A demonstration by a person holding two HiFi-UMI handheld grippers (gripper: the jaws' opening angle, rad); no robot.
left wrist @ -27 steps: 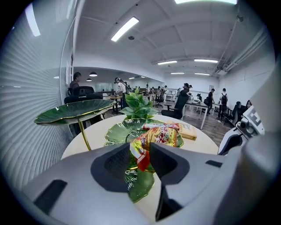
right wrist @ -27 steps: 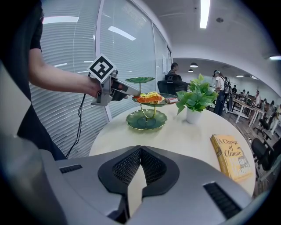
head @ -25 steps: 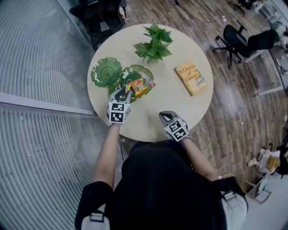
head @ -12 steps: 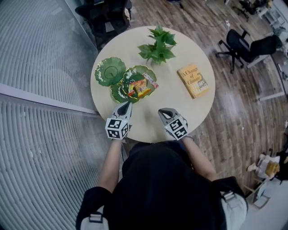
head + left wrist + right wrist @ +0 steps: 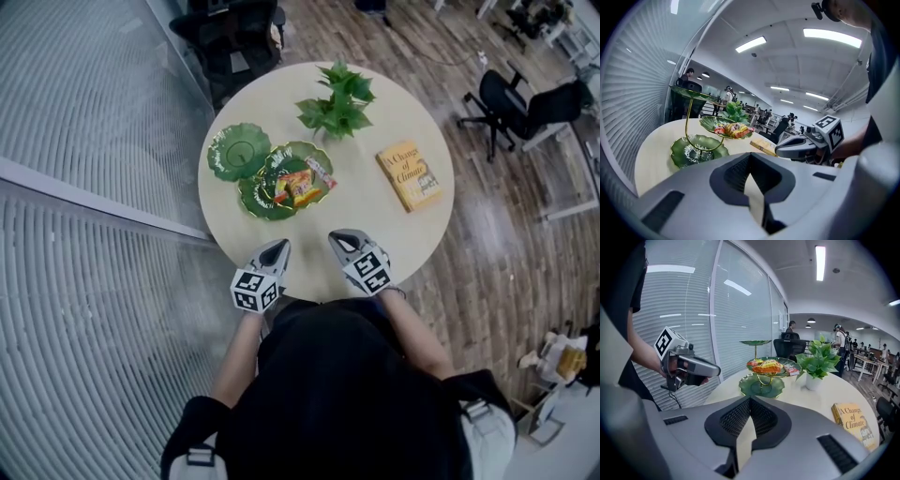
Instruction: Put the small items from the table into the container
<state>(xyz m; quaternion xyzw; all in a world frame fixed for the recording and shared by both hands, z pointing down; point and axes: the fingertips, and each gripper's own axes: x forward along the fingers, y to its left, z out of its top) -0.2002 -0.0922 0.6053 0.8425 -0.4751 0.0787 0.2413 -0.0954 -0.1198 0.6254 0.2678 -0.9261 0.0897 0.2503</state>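
Nearest the person, both grippers hang over the near rim of the round table point(image 5: 412, 234), side by side and well clear of everything on it. The left gripper point(image 5: 278, 247) has its jaws clenched together with nothing between them, and the right gripper point(image 5: 339, 238) is likewise pressed shut and empty. Held this way, they look parked rather than reaching. Farther in stands the tiered stand point(image 5: 236, 152) of green leaf-shaped dishes, the container here. The snack packets point(image 5: 298, 184) lie piled in its middle dish, and the other tiers look bare. No loose small item shows on the tabletop, so the task looks finished or nearly so. To the right of the stand lies a yellow book point(image 5: 410, 175), too large to count as a small item. At the far edge stands a potted plant point(image 5: 339, 101). A second ago the left gripper was out at the snack dish with its jaws spread wide. It has since drawn back to the table edge beside the right gripper and closed on nothing, which reads as a release followed by a retreat. The right gripper has stayed shut near the edge throughout, barely shifted, and the packets rest in the dish as before.
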